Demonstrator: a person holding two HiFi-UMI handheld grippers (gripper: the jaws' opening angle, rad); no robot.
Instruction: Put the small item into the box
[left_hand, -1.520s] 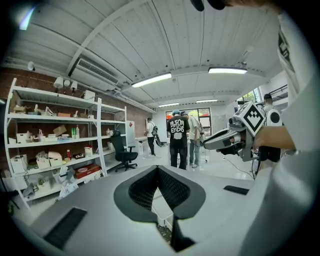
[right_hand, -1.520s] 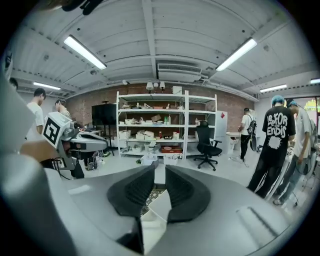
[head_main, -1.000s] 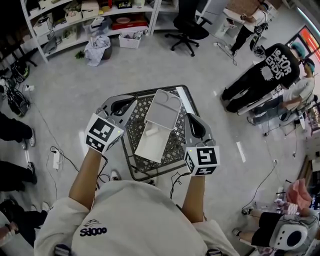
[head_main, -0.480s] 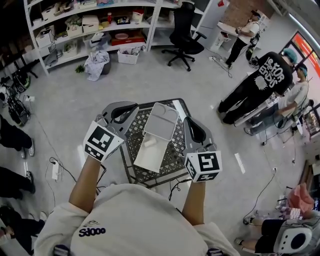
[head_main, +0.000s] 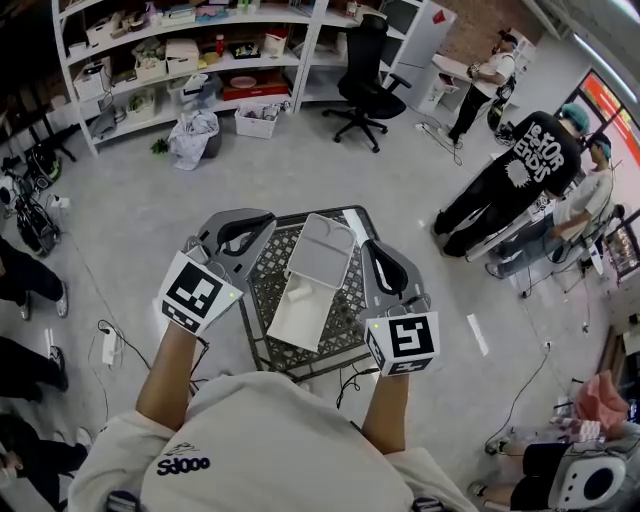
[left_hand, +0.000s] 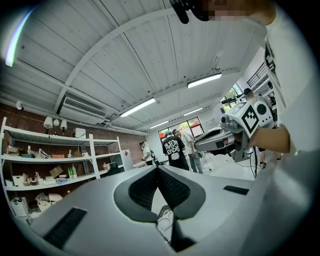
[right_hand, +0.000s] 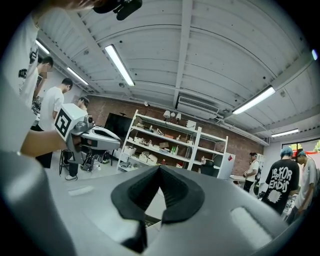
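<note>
A white box (head_main: 298, 318) lies open on a small black lattice table (head_main: 262, 300), with its lid (head_main: 322, 243) tipped back at the far end. A small pale item (head_main: 303, 294) shows inside the box, too small to make out. My left gripper (head_main: 255, 222) hangs left of the lid and my right gripper (head_main: 375, 250) hangs right of it, both apart from the box. In the left gripper view the left gripper (left_hand: 158, 168) points up at the ceiling, shut and empty. The right gripper (right_hand: 160, 167) does the same in its own view.
White shelves (head_main: 190, 50) with boxes line the far wall, and a black office chair (head_main: 365, 75) stands before them. Several people (head_main: 520, 175) stand at the right. Cables and a power strip (head_main: 111, 345) lie on the floor at the left, near shoes (head_main: 22, 300).
The head view has drifted, so the table and box sit a little lower in the picture. Both grippers stay beside the box with their jaws shut.
</note>
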